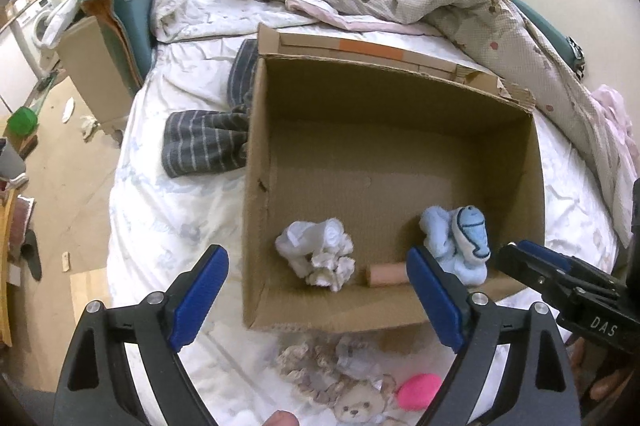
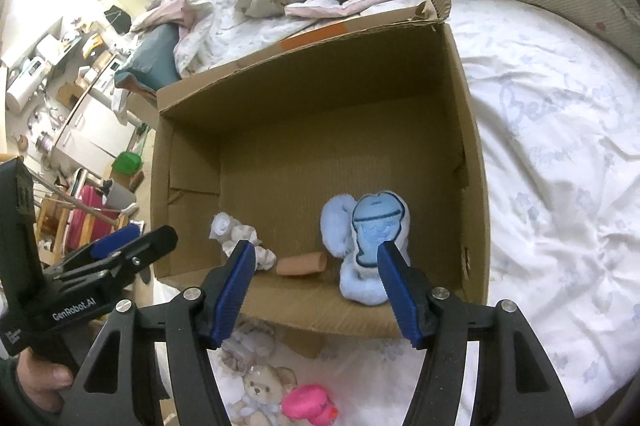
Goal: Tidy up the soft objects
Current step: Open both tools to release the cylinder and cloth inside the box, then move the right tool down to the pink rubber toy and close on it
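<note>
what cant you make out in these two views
- Bear-print cloth: left wrist view, cut off by the bottom edge.
- Pink soft object: right wrist view, cut by the bottom edge.
- Striped cloth: left wrist view, partly behind the cardboard box.

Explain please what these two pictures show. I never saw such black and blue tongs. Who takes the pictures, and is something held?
A person holds two hand tools; each carries its own camera looking along its fingers. The left gripper and the right gripper are both open and hold nothing. On the bed stands a cardboard box containing a white cloth bundle, a light blue sock bundle and a small tan roll. In front of the box lie a bear-print cloth and a pink toy.
</note>
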The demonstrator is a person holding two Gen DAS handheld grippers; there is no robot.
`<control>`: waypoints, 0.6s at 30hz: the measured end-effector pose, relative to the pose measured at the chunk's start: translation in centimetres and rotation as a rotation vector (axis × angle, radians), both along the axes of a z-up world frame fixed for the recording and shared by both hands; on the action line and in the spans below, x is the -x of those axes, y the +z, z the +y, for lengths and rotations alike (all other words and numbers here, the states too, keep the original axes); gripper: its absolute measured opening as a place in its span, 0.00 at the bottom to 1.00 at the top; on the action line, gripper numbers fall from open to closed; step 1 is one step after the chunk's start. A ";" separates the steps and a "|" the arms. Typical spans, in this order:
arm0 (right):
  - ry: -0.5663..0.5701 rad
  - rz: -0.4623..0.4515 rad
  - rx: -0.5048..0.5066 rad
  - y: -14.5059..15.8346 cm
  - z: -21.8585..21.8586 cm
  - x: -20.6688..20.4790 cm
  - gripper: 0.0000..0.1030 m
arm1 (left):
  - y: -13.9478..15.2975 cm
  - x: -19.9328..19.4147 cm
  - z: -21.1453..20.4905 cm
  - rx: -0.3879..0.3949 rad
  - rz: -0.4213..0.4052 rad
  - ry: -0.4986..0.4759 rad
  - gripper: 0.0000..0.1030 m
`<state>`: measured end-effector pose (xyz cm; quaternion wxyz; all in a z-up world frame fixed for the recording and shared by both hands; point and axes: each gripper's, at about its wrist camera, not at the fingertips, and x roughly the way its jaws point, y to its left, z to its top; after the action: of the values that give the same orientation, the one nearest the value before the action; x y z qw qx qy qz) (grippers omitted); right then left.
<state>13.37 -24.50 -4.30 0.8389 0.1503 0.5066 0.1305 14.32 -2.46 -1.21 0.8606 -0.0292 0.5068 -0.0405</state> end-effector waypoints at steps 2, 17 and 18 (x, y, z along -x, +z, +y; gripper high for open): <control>-0.008 0.012 -0.005 -0.1 -0.1 0.7 0.65 | -0.2 0.7 0.3 -0.003 0.011 0.005 0.87; 0.009 0.086 0.050 -1.7 0.6 4.6 0.65 | -1.5 4.2 3.3 0.017 0.044 0.075 0.87; 0.004 0.084 0.049 -1.7 0.6 4.7 0.65 | -1.6 4.1 3.4 0.018 0.048 0.075 0.87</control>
<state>8.71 -23.92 -5.98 0.8201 0.1340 0.5446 0.1132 10.18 0.96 -2.82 0.8488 -0.0570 0.5255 -0.0119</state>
